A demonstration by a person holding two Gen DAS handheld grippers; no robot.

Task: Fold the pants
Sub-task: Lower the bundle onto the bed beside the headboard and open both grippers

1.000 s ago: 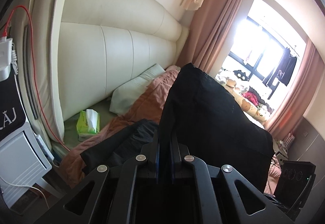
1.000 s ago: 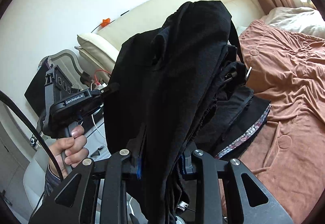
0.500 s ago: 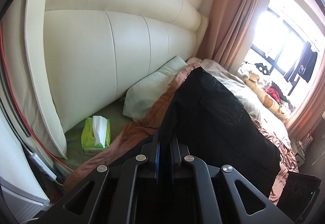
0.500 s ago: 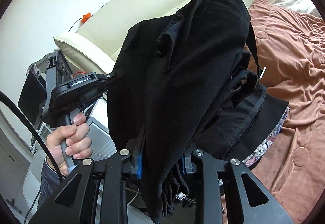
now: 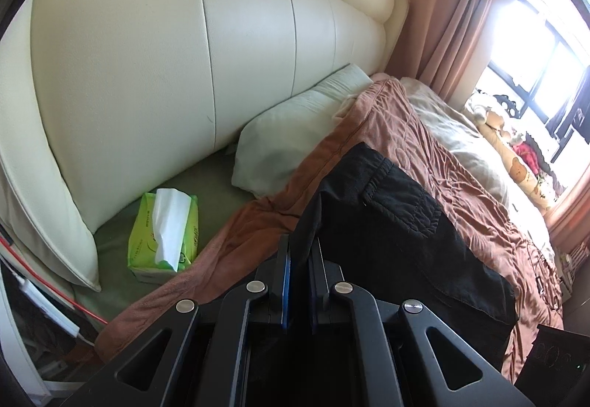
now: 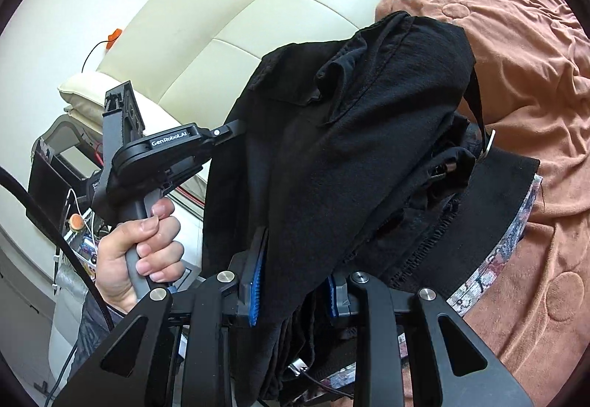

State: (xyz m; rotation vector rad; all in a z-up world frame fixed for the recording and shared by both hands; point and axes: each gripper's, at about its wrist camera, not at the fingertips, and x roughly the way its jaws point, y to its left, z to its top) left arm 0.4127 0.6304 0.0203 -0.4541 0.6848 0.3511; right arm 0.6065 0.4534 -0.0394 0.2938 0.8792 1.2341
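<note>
- Black pants (image 5: 398, 237): hanging in the air over the bed, stretched between both tongs, waistband edge and a back pocket facing the left wrist view.
- Left tongs (image 5: 300, 252): clenching a thin edge of the pants.
- Right tongs (image 6: 295, 281): grasping a thick bunch of the fabric, jaws standing partly apart around it.
- Left hand (image 6: 136, 252): gripping the handle of the left tool.
- Brown blanket (image 5: 461, 163): covering the bed below; another dark garment (image 6: 490, 207) lying on it under the pants.
- Tissue pack (image 5: 162, 233): sitting by the headboard, well apart.
- Step in hand: carrying the pants toward the bed.
- Next move, as judged: lowering them flat onto a free stretch of blanket and spreading them for folding.
</note>
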